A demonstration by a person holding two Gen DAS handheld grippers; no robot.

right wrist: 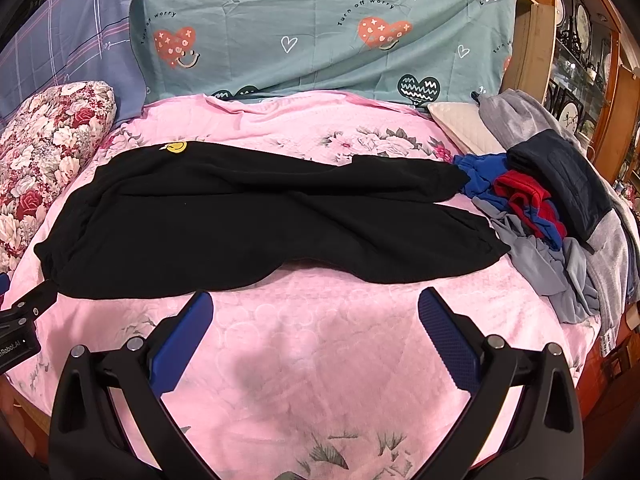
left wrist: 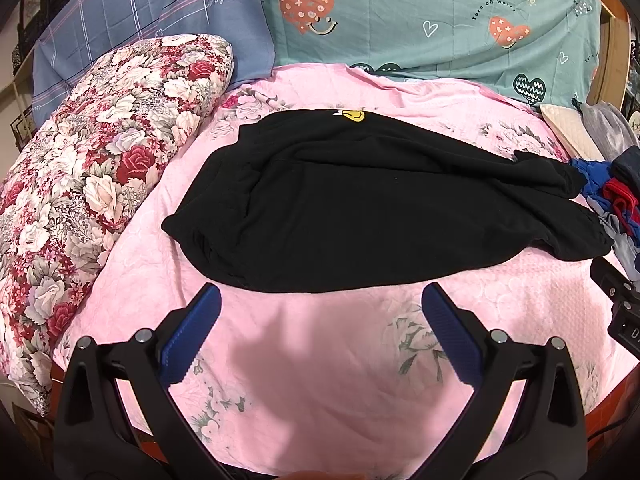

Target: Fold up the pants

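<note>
We hold our left gripper [left wrist: 320, 312] and right gripper [right wrist: 316, 316], fingers spread wide and empty, just before black pants [left wrist: 360, 208] lying sideways across the pink bedspread [left wrist: 320, 380], where a shallow pinch may lift only one layer.

I get even, bright indoor light, both views sharp; soft shadows on the pink bedspread [left wrist: 320, 380], strong fisheye bending and dark vignetted corners
</note>
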